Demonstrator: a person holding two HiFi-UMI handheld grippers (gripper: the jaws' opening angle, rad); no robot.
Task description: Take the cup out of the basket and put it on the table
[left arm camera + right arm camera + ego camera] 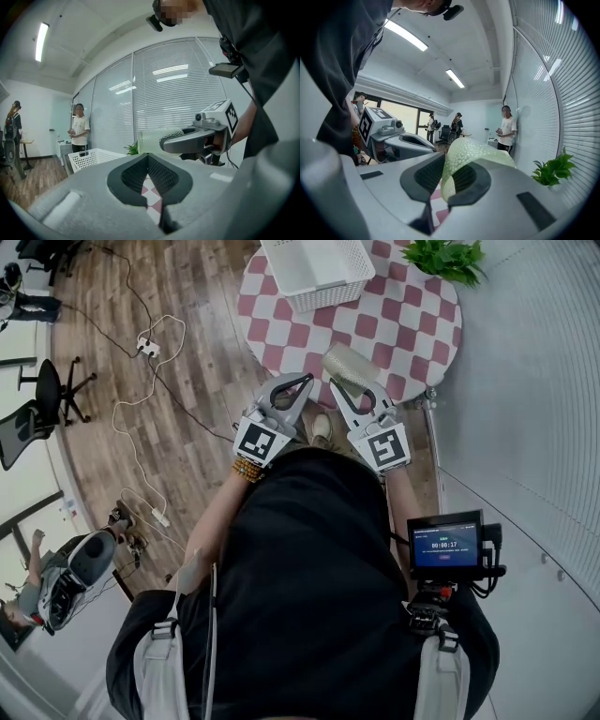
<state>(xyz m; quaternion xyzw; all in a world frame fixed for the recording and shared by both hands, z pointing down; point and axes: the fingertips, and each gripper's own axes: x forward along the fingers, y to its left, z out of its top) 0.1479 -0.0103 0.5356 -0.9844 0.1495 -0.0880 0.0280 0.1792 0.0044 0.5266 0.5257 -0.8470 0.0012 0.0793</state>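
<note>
Right claw (pixel 447 178) first: pinches one wall of the cup (pixel 474 152), jaws nearly together, one pad inside the rim and one outside. Holds the cup lying about level, clear of the basket (pixel 323 298) and hanging over the near edge of the tabletop (pixel 398 329), not yet set down. Looks light, thin and springy, a pale pebbled plastic whose wall bows under the pads. Probably crushes or slips under more squeeze, so best taken at the rim as here, or round the body lower down. Shows the left claw (pixel 147 161) closed tip to tip with nothing in it. Poses both hands close before the chest, side by side, claws pointing forward about level, tips leaning toward each other, left near the cup.
</note>
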